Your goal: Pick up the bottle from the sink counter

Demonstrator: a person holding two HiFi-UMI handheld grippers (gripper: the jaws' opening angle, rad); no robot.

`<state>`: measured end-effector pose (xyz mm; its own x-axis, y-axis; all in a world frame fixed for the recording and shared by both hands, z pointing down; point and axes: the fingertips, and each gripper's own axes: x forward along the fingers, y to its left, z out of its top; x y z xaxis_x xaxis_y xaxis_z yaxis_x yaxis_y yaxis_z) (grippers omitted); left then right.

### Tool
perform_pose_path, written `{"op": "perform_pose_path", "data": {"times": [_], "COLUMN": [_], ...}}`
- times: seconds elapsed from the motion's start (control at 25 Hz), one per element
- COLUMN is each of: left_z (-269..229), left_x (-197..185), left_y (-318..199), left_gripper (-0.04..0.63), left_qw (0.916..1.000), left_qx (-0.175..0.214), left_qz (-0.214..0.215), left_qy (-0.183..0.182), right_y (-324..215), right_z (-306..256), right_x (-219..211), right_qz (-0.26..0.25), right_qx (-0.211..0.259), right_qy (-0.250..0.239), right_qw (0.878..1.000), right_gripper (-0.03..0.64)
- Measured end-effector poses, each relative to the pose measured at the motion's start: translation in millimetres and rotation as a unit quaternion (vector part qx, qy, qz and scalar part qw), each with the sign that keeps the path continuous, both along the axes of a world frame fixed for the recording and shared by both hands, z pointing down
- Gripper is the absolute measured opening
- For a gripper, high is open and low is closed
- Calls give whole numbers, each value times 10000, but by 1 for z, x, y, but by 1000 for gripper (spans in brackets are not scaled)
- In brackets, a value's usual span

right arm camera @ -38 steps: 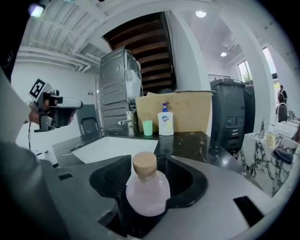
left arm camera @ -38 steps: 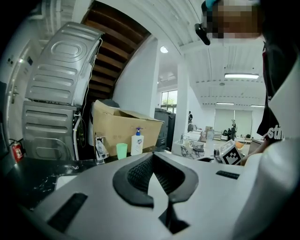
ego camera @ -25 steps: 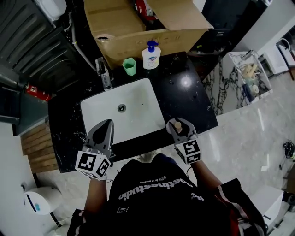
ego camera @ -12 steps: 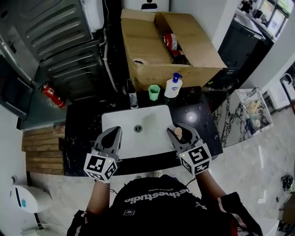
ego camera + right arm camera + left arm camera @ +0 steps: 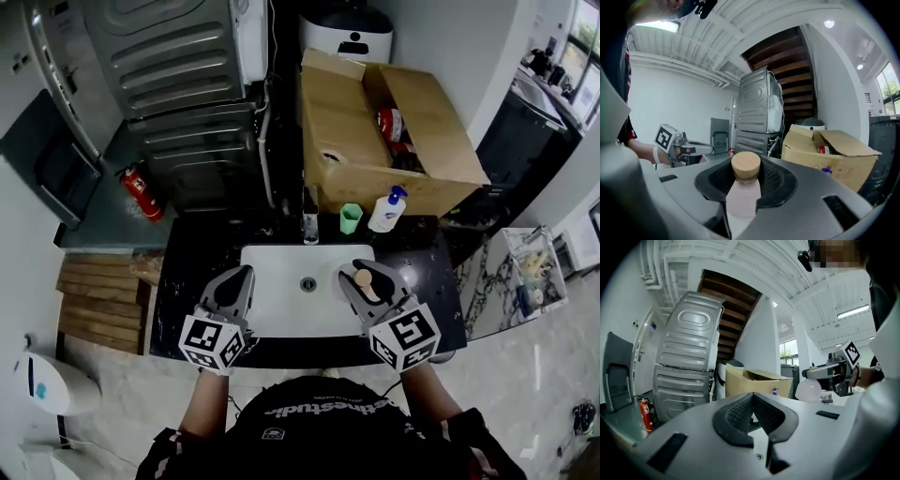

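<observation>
- Cork-capped and pale, the bottle sits in the right gripper. Its pads pinch the neck just under the stopper.
- Over the last second we see the head view draw back. The black counter and the white sink shrink in frame, and more of the cardboard box behind them comes into view.
- Both grippers keep their places in front of the person, and the right one's grip on the bottle does not alter.
- We read this as the bottle having been lifted clear of the counter. It now hangs in the air above the sink's front right part, so the pick looks all but done.
- The left gripper carries nothing, and its pads are pressed together over the sink's front left edge.
- The bottle stands close to upright, with the stopper pointing up and the rounded body hanging below the jaws. Its long axis runs near vertical, crossing the jaws rather than lying along them.
- A pump dispenser and a green cup stand untouched at the back of the counter, well apart from both grippers.
</observation>
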<state>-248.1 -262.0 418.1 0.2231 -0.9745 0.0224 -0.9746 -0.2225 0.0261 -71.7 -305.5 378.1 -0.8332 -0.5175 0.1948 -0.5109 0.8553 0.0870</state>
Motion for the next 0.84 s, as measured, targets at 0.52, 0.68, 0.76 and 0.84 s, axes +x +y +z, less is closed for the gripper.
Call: {"op": "perform_pose_path", "data": {"times": [0.52,0.68,0.76,0.84], "left_z": [-2,-3,-3,-3], "left_x": [3,7,9,12], "left_y": [0,-3,-4,-6], "left_gripper": [14,14,14,14], "left_qw": [10000,9999,9999,9999], "left_qx": [13,23,24,24], "left_qz": [61,114,136,158], "left_qy": [-7,-16,-16,-15], "right_y": [2,4,3,3], "right_z": [8,9,9,8], "right_x": [4,5,6,6], "right_qz": [5,-22,-41,-59], "right_qx": [-86,-72,-70,-70], "right_qy": [48,73,69,71], "right_qw": [10000,9999,9999,9999], "right_gripper": [149,149,149,149]}}
